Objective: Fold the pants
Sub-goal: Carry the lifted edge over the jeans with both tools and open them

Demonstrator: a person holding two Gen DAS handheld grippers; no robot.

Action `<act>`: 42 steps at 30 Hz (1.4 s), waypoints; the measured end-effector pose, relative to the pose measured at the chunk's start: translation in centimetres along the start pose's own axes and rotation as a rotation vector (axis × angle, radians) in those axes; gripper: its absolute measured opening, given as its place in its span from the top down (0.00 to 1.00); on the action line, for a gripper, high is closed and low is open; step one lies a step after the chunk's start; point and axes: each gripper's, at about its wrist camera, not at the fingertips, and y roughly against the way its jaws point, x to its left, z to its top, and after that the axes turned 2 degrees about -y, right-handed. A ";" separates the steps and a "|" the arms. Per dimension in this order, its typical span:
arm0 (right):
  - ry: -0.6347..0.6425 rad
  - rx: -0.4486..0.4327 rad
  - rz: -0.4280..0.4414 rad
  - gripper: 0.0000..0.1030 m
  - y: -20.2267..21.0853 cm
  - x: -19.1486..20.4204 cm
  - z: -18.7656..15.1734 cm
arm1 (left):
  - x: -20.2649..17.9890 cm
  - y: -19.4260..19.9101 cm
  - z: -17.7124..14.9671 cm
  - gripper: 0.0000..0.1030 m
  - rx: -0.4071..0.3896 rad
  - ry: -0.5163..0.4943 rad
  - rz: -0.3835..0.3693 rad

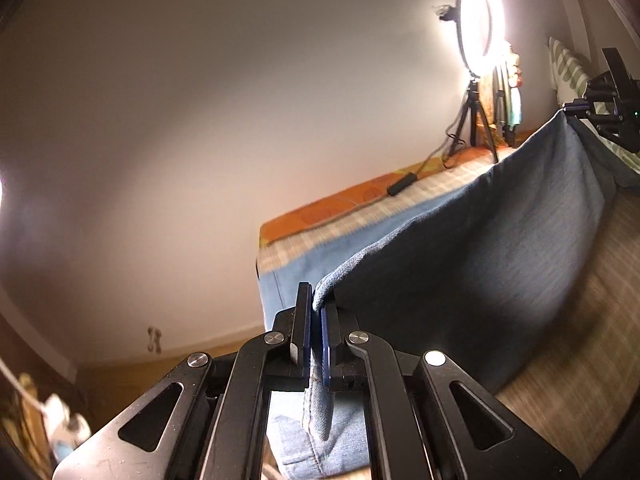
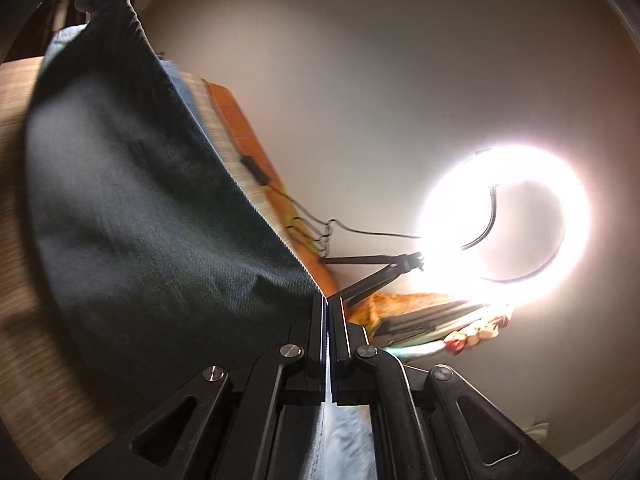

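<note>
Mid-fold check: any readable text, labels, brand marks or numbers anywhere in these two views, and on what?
None can be read in either view.
Pants: plain denim, no tag or label showing.
Left gripper and right gripper: black parts and bolts, no markings visible.
Ring light: glare only, no brand legible.
Items behind the tripod: too blurred to tell.

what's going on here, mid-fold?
A person is folding a pair of denim pants over a bed with a handheld gripper in each hand. The left gripper is shut on one end of an edge, the right gripper on the other, and the cloth hangs stretched between them above the bed. A lit ring light stands on a tripod at the far side. The fold is not laid down yet.
</note>
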 end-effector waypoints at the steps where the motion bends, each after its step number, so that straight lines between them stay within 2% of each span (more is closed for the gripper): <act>1: 0.002 0.008 -0.010 1.00 -1.4 -0.5 0.4 | 0.3 -0.8 0.6 0.98 0.002 -0.007 -0.002; 6: 0.002 0.045 -0.026 1.00 -6.7 -1.1 1.4 | 1.2 -5.8 2.1 0.98 0.054 -0.043 -0.013; 12: 0.029 0.090 0.003 1.00 -13.3 0.2 1.8 | 1.7 -10.7 1.9 0.98 0.123 -0.054 -0.031; 20: 0.021 0.133 0.044 1.00 -18.9 1.2 1.6 | 2.1 -15.3 1.9 0.98 0.180 -0.092 -0.029; 31: -0.005 0.162 0.066 1.00 -22.1 2.3 2.9 | 3.6 -20.0 2.5 0.98 0.253 -0.125 -0.037; 38: 0.059 0.226 0.091 1.00 -24.9 4.2 2.4 | 2.7 -22.5 1.8 0.98 0.306 -0.144 -0.055; 41: 0.054 0.255 0.115 1.00 -25.7 4.5 2.4 | 3.1 -22.9 1.6 0.92 0.328 -0.116 -0.072; 42: 0.054 0.259 0.114 1.00 -25.8 4.6 2.4 | 3.3 -22.8 1.6 0.84 0.326 -0.104 -0.063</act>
